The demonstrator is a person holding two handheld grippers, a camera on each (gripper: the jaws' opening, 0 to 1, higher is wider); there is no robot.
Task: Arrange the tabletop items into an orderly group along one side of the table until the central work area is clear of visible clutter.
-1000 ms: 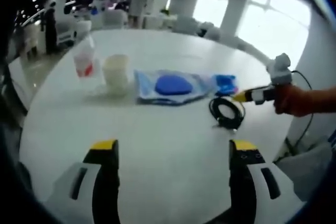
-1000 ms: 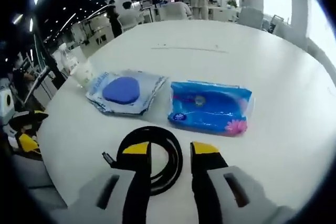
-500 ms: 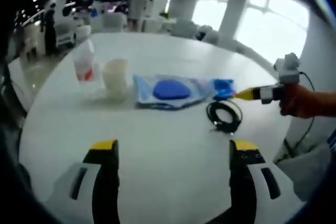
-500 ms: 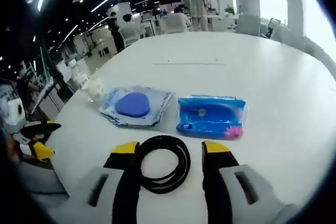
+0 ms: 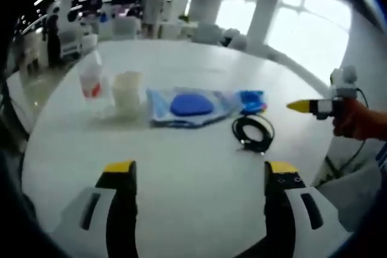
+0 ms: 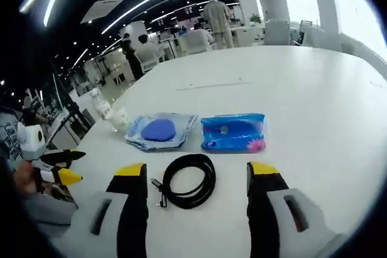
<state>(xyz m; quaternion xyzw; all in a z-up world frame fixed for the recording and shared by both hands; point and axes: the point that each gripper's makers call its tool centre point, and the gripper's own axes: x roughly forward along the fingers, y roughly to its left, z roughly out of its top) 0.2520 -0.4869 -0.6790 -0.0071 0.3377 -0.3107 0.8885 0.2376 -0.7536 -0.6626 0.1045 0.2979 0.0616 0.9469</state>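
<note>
Change: your right gripper (image 6: pixel 196 175) has pulled back from the coiled cable (image 6: pixel 188 180) and spread its jaws; a second ago they straddled the coil closely, and now the coil lies free on the table (image 6: pixel 314 101) between and beyond the yellow tips.
Right gripper: released, jaws wide apart, holding nothing. In the left gripper view you see it at 3 o'clock (image 5: pixel 300 106), gripped by your hand (image 5: pixel 357 119).
Left gripper: released (image 5: pixel 199 170), jaws wide, nothing between them, above bare white table (image 5: pixel 181 197).
Cable: black coil, flat on the table (image 5: pixel 253 133), just near side of the blue packs.
Wipes pack: blue packet (image 6: pixel 233 132) at 12 o'clock from the right gripper, just beyond the cable.
Clear pouch: flat packet with a blue oval inside (image 6: pixel 159 131), just beside the wipes pack, at 11 o'clock.
Cup: pale cup (image 5: pixel 127 93) at 11 o'clock in the left gripper view, near the pouch.
Bottle: clear, red label (image 5: pixel 92 80), just beside the cup.
Row: bottle, cup, pouch and wipes pack sit in a line.
</note>
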